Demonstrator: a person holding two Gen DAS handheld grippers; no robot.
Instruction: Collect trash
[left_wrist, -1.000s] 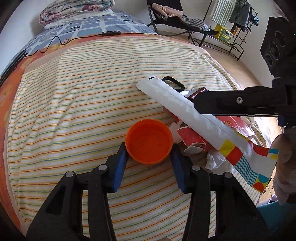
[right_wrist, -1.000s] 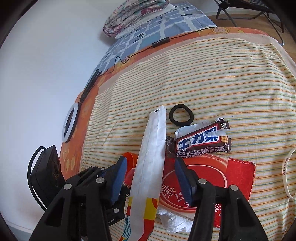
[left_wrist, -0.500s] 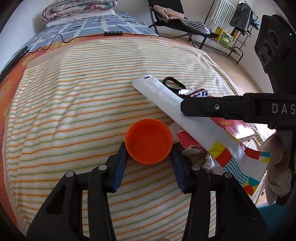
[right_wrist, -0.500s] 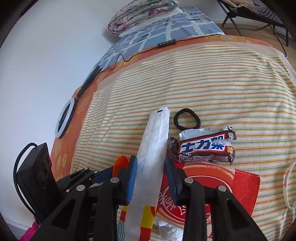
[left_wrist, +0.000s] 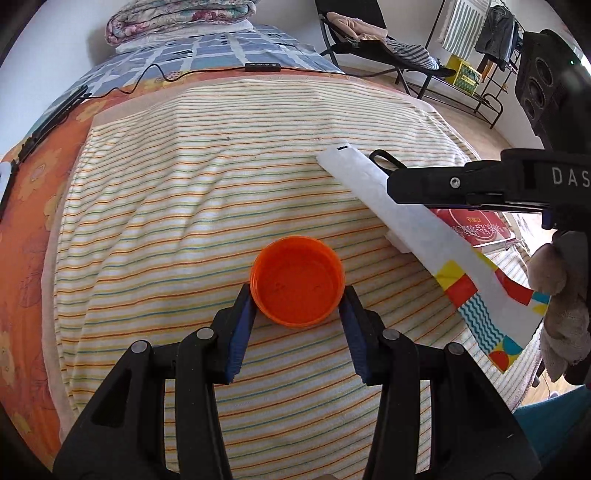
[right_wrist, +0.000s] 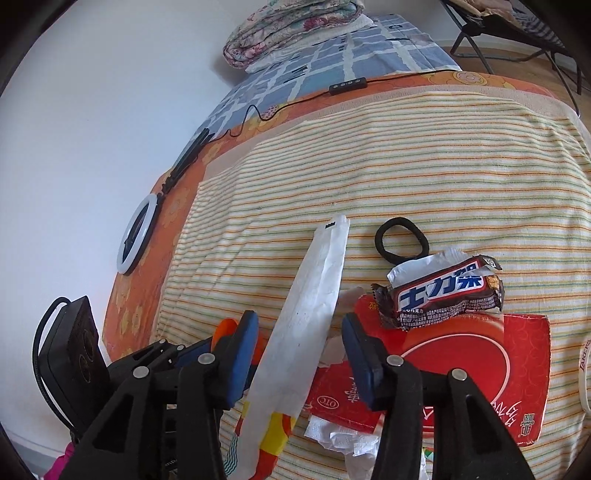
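Note:
An orange plastic cup sits between the blue pads of my left gripper, which is shut on its sides just above the striped blanket. A long white paper wrapper with a colourful printed end lies slanted across the blanket. It runs between the jaws of my right gripper. Those jaws are opening, and the pads stand clear of the paper on both sides. A chocolate bar wrapper rests on a flat red packet, with crumpled white tissue below it.
A black hair tie lies beyond the wrappers. A white ring light and a black cable with a remote lie on the orange sheet by the wall. Folded quilts sit at the bed's far end. A folding chair stands on the floor.
My right gripper's jaws closed in on the white wrapper, then spread again. My left gripper carried the orange cup leftward, away from the pile of wrappers.

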